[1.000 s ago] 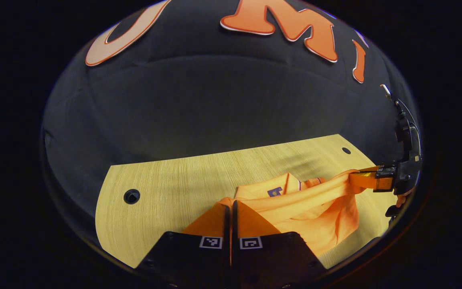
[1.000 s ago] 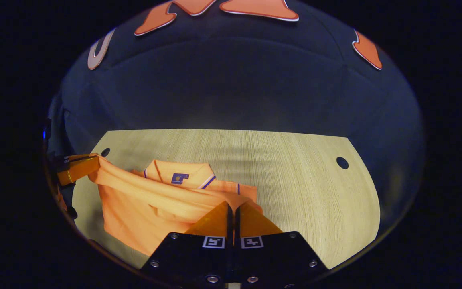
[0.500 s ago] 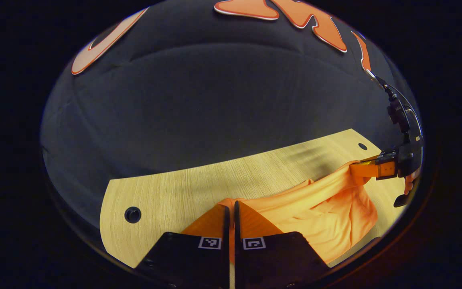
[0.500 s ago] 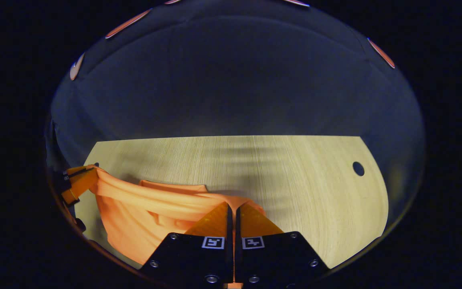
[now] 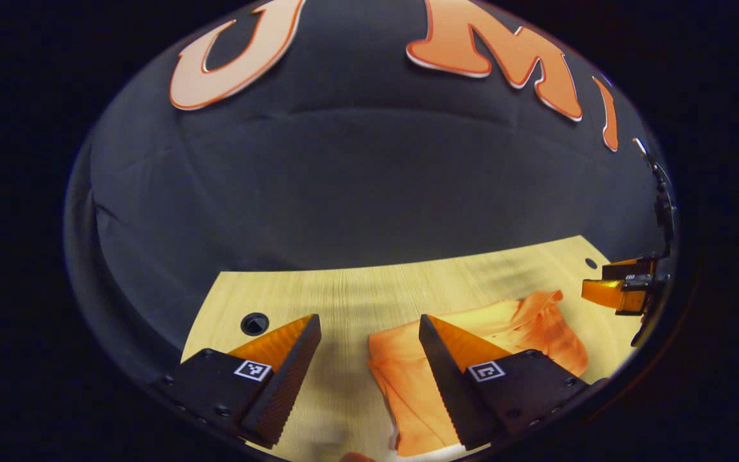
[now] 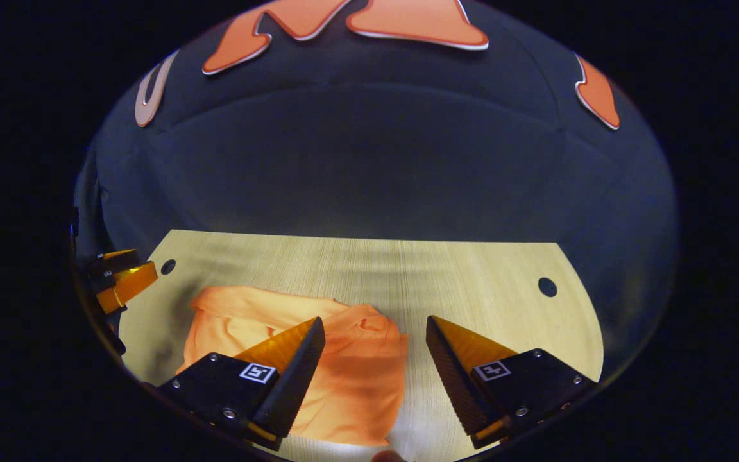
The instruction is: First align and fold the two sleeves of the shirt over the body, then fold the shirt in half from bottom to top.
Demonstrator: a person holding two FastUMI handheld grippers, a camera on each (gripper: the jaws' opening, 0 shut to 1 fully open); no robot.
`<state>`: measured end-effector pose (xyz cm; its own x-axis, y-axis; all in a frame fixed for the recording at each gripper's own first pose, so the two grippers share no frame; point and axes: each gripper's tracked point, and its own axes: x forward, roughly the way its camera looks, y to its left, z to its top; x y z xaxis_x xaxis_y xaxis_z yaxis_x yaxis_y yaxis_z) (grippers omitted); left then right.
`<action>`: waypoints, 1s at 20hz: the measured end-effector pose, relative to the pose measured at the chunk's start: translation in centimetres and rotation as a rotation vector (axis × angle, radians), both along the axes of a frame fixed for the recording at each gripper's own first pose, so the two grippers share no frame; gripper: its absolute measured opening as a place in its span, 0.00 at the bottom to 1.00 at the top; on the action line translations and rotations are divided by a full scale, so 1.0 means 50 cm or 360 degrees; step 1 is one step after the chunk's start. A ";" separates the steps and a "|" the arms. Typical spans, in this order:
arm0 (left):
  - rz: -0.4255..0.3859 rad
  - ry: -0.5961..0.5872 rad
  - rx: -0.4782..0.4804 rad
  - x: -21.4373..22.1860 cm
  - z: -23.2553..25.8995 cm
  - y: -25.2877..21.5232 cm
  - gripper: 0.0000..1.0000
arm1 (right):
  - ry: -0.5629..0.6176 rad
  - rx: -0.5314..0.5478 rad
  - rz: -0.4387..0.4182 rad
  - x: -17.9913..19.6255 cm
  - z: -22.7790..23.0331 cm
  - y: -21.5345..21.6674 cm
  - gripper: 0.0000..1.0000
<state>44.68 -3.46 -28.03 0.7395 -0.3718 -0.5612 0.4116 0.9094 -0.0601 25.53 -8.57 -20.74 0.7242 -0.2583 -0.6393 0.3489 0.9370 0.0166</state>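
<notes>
The orange shirt (image 5: 530, 324) lies folded in a rumpled heap on the light wooden table (image 5: 356, 289), its collar hidden under the folded layer. My left gripper (image 5: 368, 321) is open above the table, and the shirt's left edge lies just beyond and beneath its right finger. In the right gripper view the shirt (image 6: 356, 366) spreads below and between the fingers of my right gripper (image 6: 374, 321), which is open and holds nothing. The right gripper (image 5: 620, 285) also shows far right in the left gripper view. The left gripper (image 6: 119, 276) shows far left in the right gripper view.
Round cable holes sit in the tabletop (image 6: 472, 269): one hole (image 5: 254, 323) by my left finger, another hole (image 6: 547, 287) at the far right, a third hole (image 6: 167, 266) at the far left. The black cloth wall rises behind the table's far edge.
Both grippers were shut on the shirt's lifted hem; both have now opened and let it go. The hem has dropped over the collar, and the shirt lies slack on the table.
</notes>
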 end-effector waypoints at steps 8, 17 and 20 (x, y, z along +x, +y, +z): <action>0.0110 -0.0294 -0.0118 -0.180 0.200 0.068 0.97 | -0.0343 -0.0207 0.0095 -0.126 0.187 0.053 0.97; 0.0162 -0.0556 -0.0220 -0.402 0.339 0.114 0.96 | -0.0617 -0.0194 0.0144 -0.285 0.274 0.125 0.97; 0.0168 -0.0627 -0.0219 -0.466 0.358 0.119 0.96 | -0.0694 -0.0203 0.0152 -0.328 0.288 0.140 0.97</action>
<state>21.39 2.49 -10.14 0.9253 -0.3344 -0.1789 0.3327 0.9422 -0.0405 9.15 -1.55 -6.36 0.9428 -0.2344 -0.2371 0.2471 0.9687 0.0250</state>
